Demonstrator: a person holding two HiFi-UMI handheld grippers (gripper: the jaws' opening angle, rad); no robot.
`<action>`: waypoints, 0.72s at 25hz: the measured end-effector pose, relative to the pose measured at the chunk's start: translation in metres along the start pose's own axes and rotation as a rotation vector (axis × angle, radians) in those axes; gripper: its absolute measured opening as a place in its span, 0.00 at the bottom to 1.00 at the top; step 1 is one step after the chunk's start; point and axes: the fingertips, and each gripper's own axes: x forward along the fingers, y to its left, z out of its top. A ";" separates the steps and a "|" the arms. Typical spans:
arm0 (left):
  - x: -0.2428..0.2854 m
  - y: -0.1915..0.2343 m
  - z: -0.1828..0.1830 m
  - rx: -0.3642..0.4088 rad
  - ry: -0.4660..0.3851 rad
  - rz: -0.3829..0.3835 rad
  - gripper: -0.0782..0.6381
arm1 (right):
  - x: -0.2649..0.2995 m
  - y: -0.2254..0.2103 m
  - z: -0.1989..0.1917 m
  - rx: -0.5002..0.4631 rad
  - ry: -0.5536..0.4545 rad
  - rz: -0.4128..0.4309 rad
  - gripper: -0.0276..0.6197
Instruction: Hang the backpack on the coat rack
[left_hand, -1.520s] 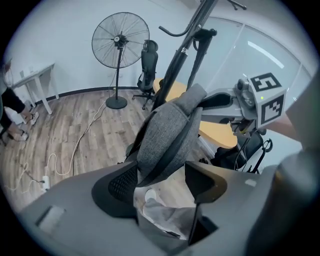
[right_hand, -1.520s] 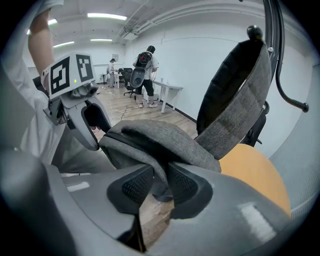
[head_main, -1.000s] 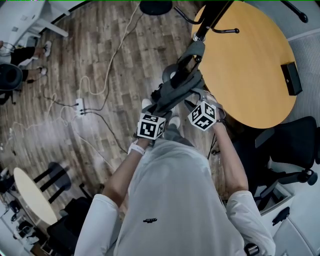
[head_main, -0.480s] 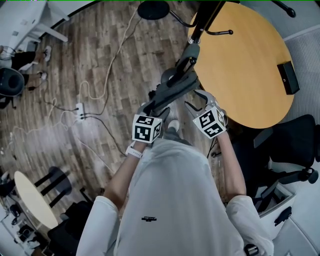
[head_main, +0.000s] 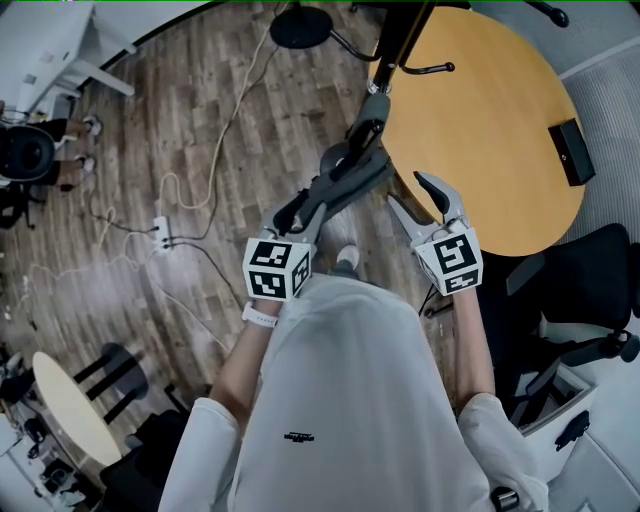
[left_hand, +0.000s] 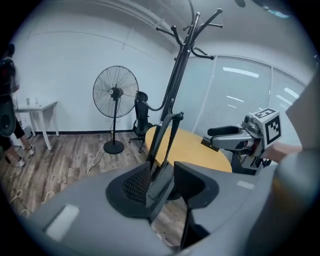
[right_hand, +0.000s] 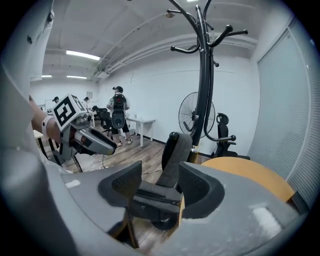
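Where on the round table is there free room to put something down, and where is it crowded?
In the head view nearly the whole round table is bare; only a small black box lies near its right rim. The left rim is crowded: the coat rack stands by it and the backpack is held up just beside it.

Between the left tongs (left_hand: 164, 174), which have just been closing, the backpack (left_hand: 161, 191) strap is grey matt cloth. Their pads (left_hand: 136, 184) look black and bumpy. Past them, the coat rack (left_hand: 175, 80) is smooth black metal, the tabletop (left_hand: 200, 150) smooth wood, the floor (left_hand: 60, 155) streaky wood planks
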 end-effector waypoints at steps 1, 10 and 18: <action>-0.003 0.001 0.008 0.011 -0.020 0.016 0.32 | -0.006 -0.003 0.006 0.004 -0.017 -0.010 0.41; -0.036 0.003 0.068 0.051 -0.187 0.087 0.21 | -0.061 -0.027 0.042 0.097 -0.100 -0.120 0.41; -0.058 -0.002 0.102 0.063 -0.288 0.116 0.13 | -0.092 -0.026 0.087 0.061 -0.205 -0.180 0.36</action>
